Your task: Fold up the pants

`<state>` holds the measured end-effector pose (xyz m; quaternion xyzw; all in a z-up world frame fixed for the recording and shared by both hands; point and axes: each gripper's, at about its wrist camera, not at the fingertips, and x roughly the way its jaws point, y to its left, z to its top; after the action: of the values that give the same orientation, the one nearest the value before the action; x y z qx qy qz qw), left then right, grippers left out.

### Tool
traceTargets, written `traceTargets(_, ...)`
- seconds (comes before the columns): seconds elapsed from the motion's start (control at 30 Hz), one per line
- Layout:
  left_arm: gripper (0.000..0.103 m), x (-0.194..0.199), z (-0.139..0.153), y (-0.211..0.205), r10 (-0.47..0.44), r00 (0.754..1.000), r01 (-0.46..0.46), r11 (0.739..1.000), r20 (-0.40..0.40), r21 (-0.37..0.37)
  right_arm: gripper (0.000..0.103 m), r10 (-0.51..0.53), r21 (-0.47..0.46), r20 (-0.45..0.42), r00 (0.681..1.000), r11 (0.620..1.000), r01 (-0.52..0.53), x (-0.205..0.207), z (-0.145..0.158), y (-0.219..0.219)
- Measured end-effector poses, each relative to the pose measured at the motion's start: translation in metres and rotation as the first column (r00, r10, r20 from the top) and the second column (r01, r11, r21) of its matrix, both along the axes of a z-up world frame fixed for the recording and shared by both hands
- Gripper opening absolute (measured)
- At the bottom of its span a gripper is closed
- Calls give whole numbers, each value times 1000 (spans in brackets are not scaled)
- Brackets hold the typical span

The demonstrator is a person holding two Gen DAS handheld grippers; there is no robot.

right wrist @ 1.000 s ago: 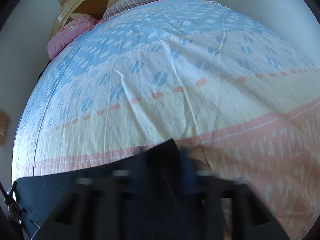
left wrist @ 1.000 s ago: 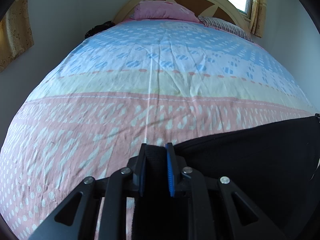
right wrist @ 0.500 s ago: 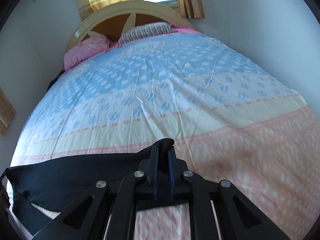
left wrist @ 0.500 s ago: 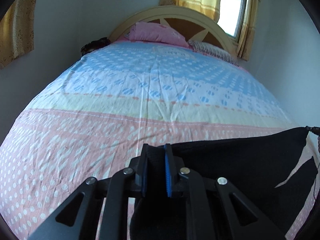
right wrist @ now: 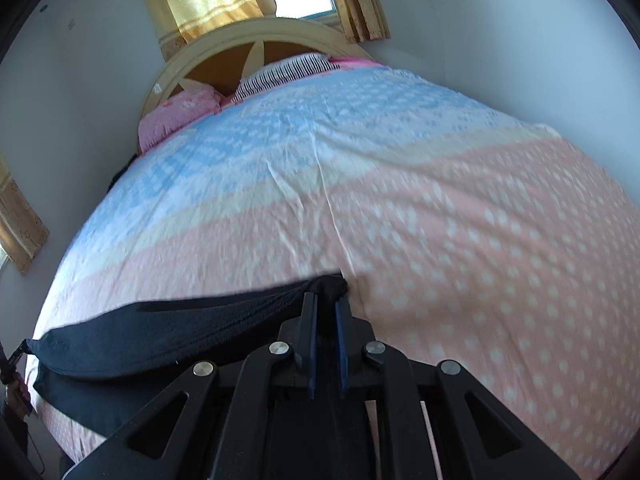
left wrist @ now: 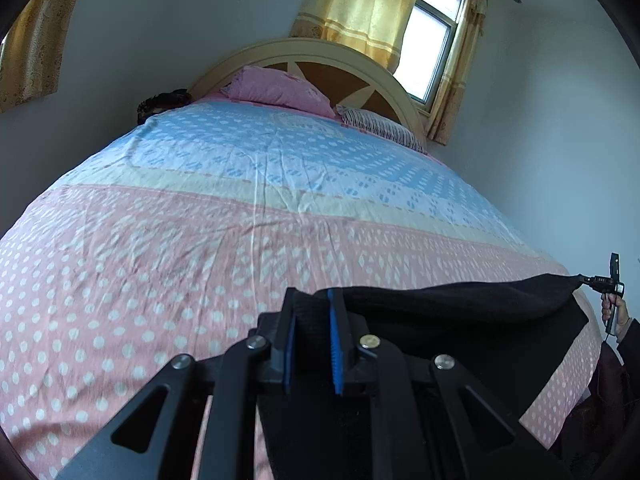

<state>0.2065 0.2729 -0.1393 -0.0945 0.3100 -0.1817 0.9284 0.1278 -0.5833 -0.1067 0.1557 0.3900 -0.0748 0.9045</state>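
Observation:
Black pants [left wrist: 460, 320] hang stretched between my two grippers over the near, pink part of the bed. My left gripper [left wrist: 312, 300] is shut on one corner of the cloth, a black fold pinched between its blue pads. In the right wrist view my right gripper [right wrist: 325, 300] is shut on the other corner of the pants [right wrist: 168, 332], which bunch up at its fingertips. The taut upper edge runs across to the other gripper [left wrist: 610, 280], seen small at the right edge with a hand below it. The lower part of the pants is hidden under the gripper bodies.
The bed [left wrist: 200, 240] wears a sheet with pink, yellow and blue dotted bands. A pink pillow [left wrist: 280, 88] and a striped pillow [left wrist: 380, 124] lie at the curved headboard [left wrist: 320, 52]. Walls flank both sides; a curtained window [left wrist: 428, 40] is behind.
Both grippers have risen and drawn back toward the foot of the bed with the pants, and both views have tilted up. More of the headboard, window and walls shows now.

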Motion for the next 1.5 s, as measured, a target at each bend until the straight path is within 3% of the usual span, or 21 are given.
traceTargets(0.1, 15, -10, -15, -8, -34, 999, 35, 998, -20, 60, 8, -3, -27, -51, 999, 1000, 2, -9, -9, 3)
traceTargets(0.17, 15, -14, -24, -15, -46, 999, 49, 993, -30, 111, 16, -31, -79, -54, 998, 996, 27, -12, -4, 7)
traceTargets(0.23, 15, -16, -26, -14, -44, 999, 47, 993, -27, 110, 35, -68, -151, -33, 997, 987, 62, -17, 12, 16)
traceTargets(0.27, 15, -16, -25, -13, -43, 999, 45, 994, -22, 104, 36, -60, -155, -3, 998, 986, 59, -20, 23, 22)
traceTargets(0.37, 15, -16, -25, -12, -46, 999, 48, 994, -25, 102, 36, 30, -225, 57, 998, 974, -16, -23, 58, 66)
traceTargets(0.47, 15, -18, -26, -12, -46, 999, 48, 994, -22, 97, 36, 211, -315, 45, 976, 931, -186, -14, 71, 140)
traceTargets(0.57, 15, -19, -28, -12, -45, 999, 46, 995, -20, 89, 36, 399, -381, -34, 916, 843, -381, -2, 57, 223)
traceTargets(0.67, 15, -22, -28, -12, -43, 999, 44, 995, -14, 91, 36, 550, -422, -144, 823, 718, -554, 5, 24, 300)
traceTargets(0.8, 15, -24, -28, -13, -42, 999, 43, 995, -7, 93, 36, 653, -456, -252, 715, 571, -682, 3, -14, 362)
traceTargets(0.87, 15, -25, -28, -13, -45, 999, 45, 994, -2, 100, 36, 675, -481, -284, 681, 514, -710, -1, -26, 377)
traceTargets(0.93, 15, -26, -28, -14, -49, 999, 48, 993, 3, 103, 36, 686, -494, -303, 662, 481, -724, 0, -33, 386)
traceTargets(1.13, 15, -26, -28, -16, -55, 998, 54, 992, 7, 113, 36, 686, -532, -339, 644, 425, -732, 9, -44, 401)
traceTargets(1.23, 15, -26, -27, -21, -70, 997, 67, 985, 12, 162, 35, 691, -537, -340, 638, 415, -735, 12, -43, 400)
traceTargets(1.27, 15, -26, -26, -24, -79, 997, 74, 979, 18, 192, 30, 691, -537, -337, 639, 416, -734, 13, -41, 399)
traceTargets(1.3, 15, -27, -25, -27, -91, 996, 83, 971, 25, 223, 9, 693, -528, -337, 637, 421, -738, 12, -39, 400)
traceTargets(1.33, 15, -28, -23, -29, -104, 994, 92, 962, 34, 255, 4, 695, -526, -332, 638, 425, -737, 11, -36, 400)
traceTargets(1.5, 15, -43, -9, -35, -182, 978, 133, 922, 103, 362, 4, 704, -547, -246, 667, 467, -695, 3, -11, 391)
